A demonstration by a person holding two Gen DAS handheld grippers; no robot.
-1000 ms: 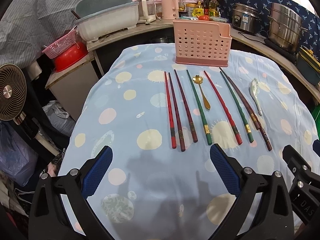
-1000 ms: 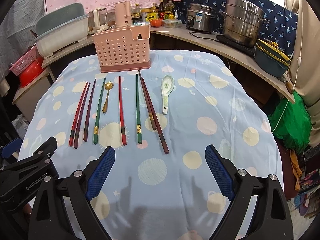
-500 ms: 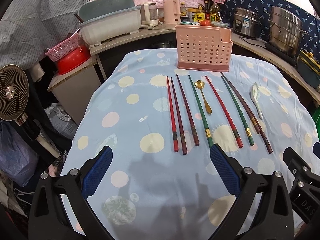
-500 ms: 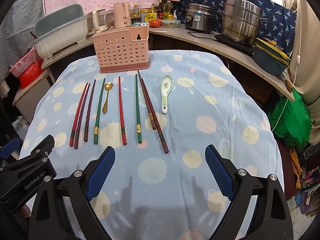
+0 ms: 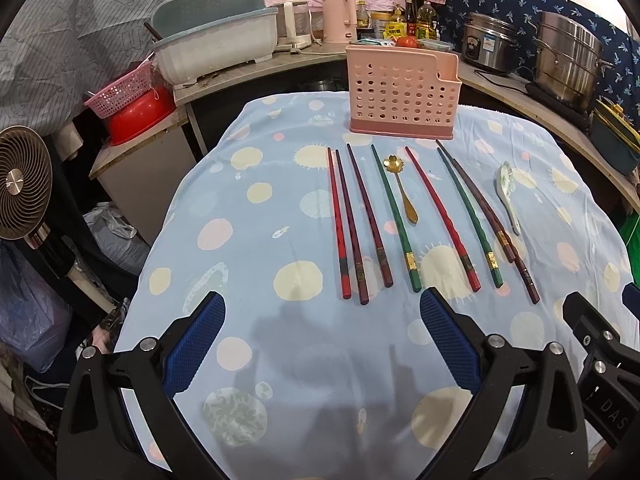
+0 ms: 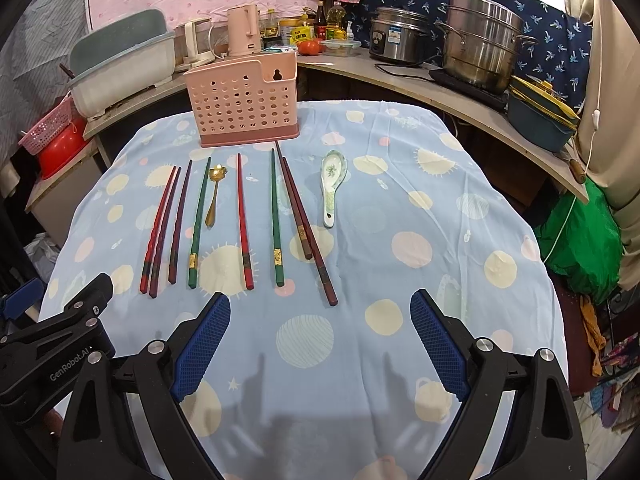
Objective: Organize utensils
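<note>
The pink utensil holder (image 5: 402, 92) shows only its perforated front wall in the left wrist view, so its inside and any compartments are hidden. In the right wrist view the holder (image 6: 245, 106) hides the table edge behind it. The left gripper (image 5: 322, 344) is cut off by the bottom edge, and the 2 arms of the right gripper (image 6: 320, 338) run out of frame likewise. Labels on the bottles (image 6: 326, 26) at the back counter are too small to read.
</note>
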